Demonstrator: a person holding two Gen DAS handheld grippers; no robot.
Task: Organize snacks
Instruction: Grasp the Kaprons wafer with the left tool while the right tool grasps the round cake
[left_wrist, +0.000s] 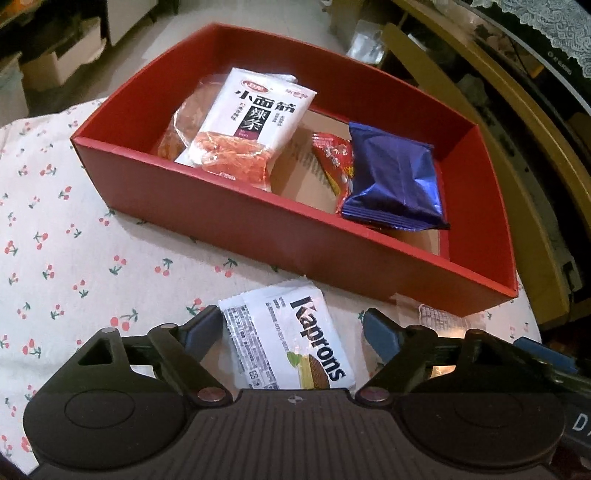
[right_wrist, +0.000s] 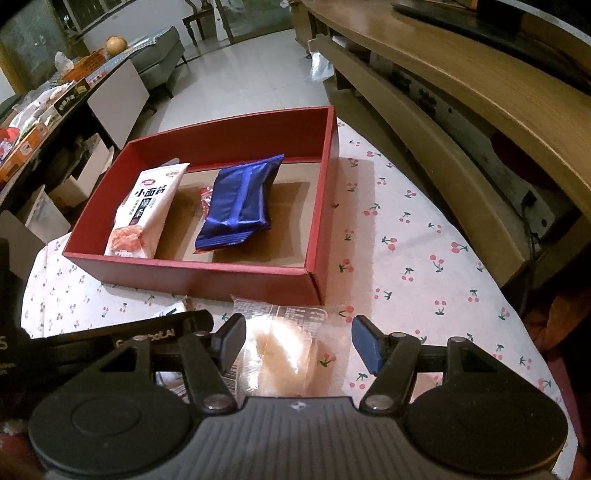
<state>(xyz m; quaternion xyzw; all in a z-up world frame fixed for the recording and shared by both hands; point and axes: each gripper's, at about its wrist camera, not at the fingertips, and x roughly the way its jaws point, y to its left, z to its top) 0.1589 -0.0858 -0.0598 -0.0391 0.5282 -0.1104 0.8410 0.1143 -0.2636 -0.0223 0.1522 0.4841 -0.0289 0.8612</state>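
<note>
A red box (left_wrist: 258, 225) (right_wrist: 207, 275) stands on the cherry-print cloth. It holds a white spicy-strip packet (left_wrist: 255, 122) (right_wrist: 146, 210), a small red packet (left_wrist: 332, 162) and a blue foil packet (left_wrist: 391, 177) (right_wrist: 242, 201). My left gripper (left_wrist: 291, 328) is open with a white Kaprons wafer packet (left_wrist: 291, 339) lying between its fingers on the cloth. My right gripper (right_wrist: 299, 339) is open around a clear-wrapped round pastry (right_wrist: 280, 350) on the cloth in front of the box.
The table with the cherry cloth (right_wrist: 424, 266) ends at the right near a wooden TV stand (right_wrist: 461, 122). A cluttered side table (right_wrist: 48, 110) and cardboard boxes stand to the left. The left gripper's body (right_wrist: 110, 339) shows beside the right one.
</note>
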